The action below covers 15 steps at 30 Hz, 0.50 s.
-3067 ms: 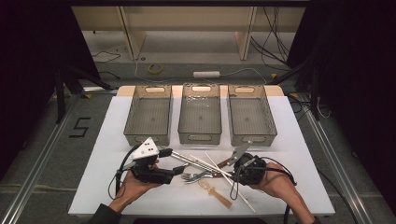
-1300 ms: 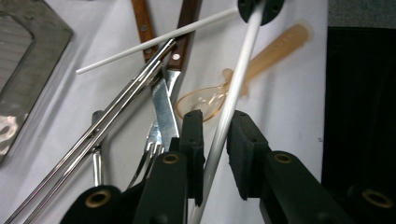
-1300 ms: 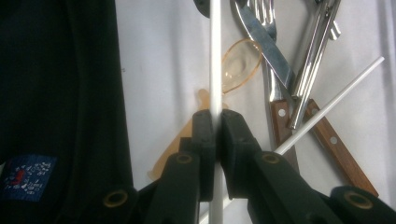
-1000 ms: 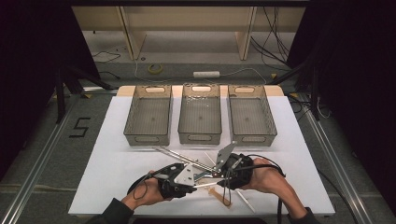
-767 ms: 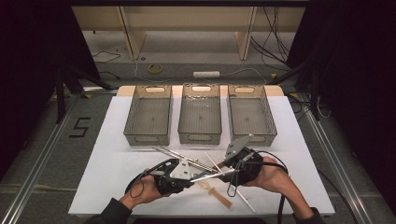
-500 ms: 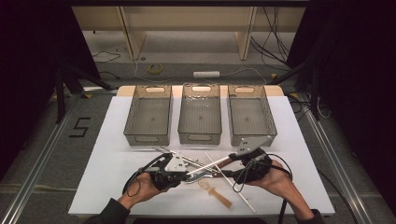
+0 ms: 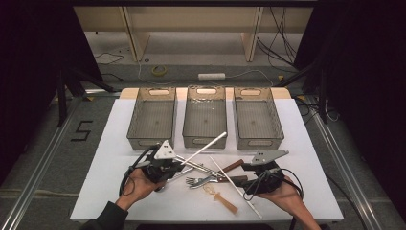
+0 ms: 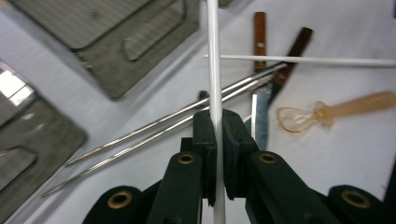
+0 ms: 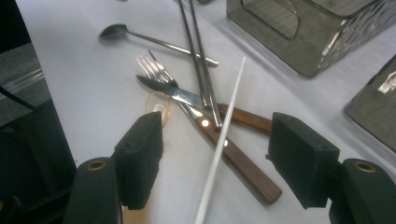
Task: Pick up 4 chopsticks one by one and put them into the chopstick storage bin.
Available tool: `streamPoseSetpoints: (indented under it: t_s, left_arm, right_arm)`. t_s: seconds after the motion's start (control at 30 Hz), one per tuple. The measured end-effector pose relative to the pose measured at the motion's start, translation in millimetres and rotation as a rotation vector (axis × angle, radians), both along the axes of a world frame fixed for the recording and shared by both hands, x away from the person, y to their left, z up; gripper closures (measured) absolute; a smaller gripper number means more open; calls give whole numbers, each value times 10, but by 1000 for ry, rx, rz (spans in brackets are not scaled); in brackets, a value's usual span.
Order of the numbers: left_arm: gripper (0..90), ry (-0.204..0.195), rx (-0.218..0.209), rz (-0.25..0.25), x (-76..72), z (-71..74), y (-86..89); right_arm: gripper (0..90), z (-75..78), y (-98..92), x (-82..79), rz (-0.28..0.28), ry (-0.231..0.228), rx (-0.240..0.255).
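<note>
The left gripper (image 7: 178,162) is pinching one white chopstick (image 7: 206,147) tight and lifting it, pointing toward the middle basket (image 7: 205,140). The right gripper (image 7: 249,178) has just been opening — nothing is between its jaws. So the stick is changing hands. The far baskets are open; cutlery (image 7: 206,179) is crowding the near middle.

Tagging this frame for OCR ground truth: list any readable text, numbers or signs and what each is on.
"5" – black mark on the grey floor left of the table.
Nothing else reads: the three mesh baskets, the cutlery and both grippers carry no lettering that can be made out in the high view or the gripper views.
</note>
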State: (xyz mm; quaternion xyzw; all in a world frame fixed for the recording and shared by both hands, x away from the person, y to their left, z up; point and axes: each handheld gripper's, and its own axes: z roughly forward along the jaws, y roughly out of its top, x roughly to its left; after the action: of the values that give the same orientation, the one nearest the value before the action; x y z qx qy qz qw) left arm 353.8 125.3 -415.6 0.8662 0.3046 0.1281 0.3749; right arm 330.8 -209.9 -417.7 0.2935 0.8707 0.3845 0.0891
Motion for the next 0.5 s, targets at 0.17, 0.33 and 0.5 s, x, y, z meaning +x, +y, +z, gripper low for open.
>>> streamPoseSetpoints:
  t_s: [0.17,0.33,0.5]
  left_arm:
    - [853,-5,-36,100,149,47,199]
    - [854,-16,-60,204,319,84,414]
    - [854,-34,-77,299,521,87,590]
  right_arm:
    - [356,-28,-38,-29,-25,6,3]
    - [329,-76,-57,-57,-39,20,3]
    - [319,-105,-74,-81,-49,18,8]
